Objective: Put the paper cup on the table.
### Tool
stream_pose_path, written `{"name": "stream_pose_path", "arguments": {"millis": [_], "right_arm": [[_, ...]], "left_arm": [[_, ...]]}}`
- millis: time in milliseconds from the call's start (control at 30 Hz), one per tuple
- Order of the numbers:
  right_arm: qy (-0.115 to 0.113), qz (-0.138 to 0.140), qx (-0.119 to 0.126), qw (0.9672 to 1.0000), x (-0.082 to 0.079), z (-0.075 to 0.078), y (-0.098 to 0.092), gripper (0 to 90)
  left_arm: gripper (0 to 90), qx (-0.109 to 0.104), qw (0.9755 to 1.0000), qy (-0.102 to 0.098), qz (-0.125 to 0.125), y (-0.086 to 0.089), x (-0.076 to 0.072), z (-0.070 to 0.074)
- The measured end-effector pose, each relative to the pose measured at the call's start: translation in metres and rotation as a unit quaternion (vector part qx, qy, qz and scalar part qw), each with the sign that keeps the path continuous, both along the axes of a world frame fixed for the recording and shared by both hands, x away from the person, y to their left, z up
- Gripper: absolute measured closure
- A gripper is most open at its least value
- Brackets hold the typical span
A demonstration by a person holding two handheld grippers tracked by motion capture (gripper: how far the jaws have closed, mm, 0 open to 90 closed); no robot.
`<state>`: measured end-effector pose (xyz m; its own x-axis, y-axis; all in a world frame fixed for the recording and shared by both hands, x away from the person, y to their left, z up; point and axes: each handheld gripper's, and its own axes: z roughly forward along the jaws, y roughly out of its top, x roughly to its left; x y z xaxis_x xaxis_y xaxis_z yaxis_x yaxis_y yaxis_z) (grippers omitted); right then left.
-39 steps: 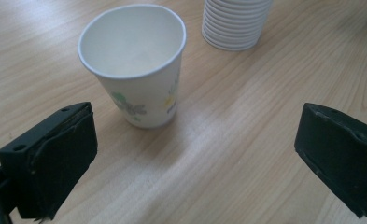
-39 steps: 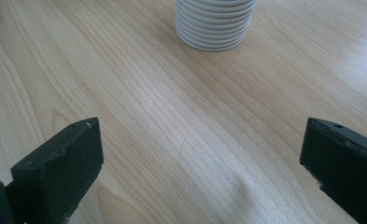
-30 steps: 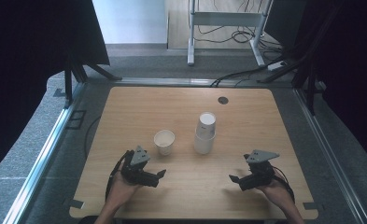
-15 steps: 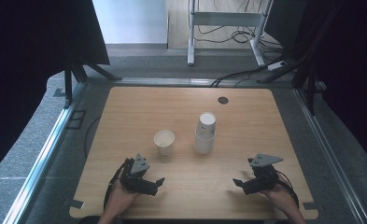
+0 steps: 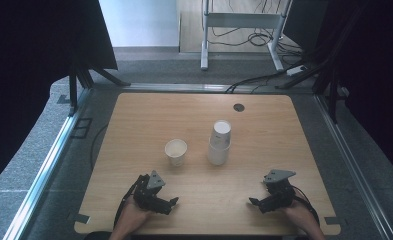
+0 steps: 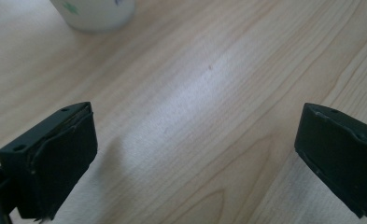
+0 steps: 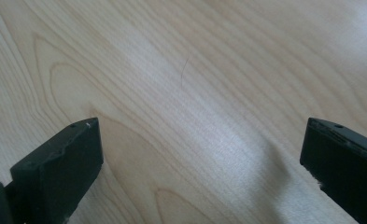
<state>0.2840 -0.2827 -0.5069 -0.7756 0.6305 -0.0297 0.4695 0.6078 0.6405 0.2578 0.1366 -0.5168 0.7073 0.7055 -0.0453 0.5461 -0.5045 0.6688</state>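
Resting at the surface's [image 5: 134,120] six-o'clock edge in the high view, left tongs [image 5: 170,203] and right tongs [image 5: 255,204] lie released. Single paper cup [image 5: 176,151] stands at left tongs' twelve, cup stack [image 5: 220,142] just beside it at three; nothing lies between. Left gripper view: spread jaws, cup [image 6: 95,13] at eleven. Right gripper view: spread jaws over bare wood.

— Item one, position? 
— A single cup [image 5: 176,151] is set on the table [image 5: 134,120], mid-table, left of the cup stack [image 5: 219,142], just apart from it.
— Grippers? 
— The left gripper [image 5: 171,203] is placed near the front edge, before the single cup; the right gripper [image 5: 254,202] is placed before and right of the stack.
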Motion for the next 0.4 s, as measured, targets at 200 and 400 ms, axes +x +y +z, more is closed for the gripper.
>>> {"name": "stream_pose_path", "arguments": {"millis": [200, 400], "right_arm": [[0.012, 0.001, 0.011, 0.9999, 0.001, -0.007, 0.001, 0.0], [-0.007, -0.003, 0.034, 0.9994, 0.002, -0.012, -0.002, 0.0]], "left_arm": [[0.0, 0.008, 1.0000, -0.002, -0.005, -0.003, 0.000, -0.005], [0.0, 0.007, 1.0000, -0.002, 0.003, -0.004, -0.001, -0.005]]}}
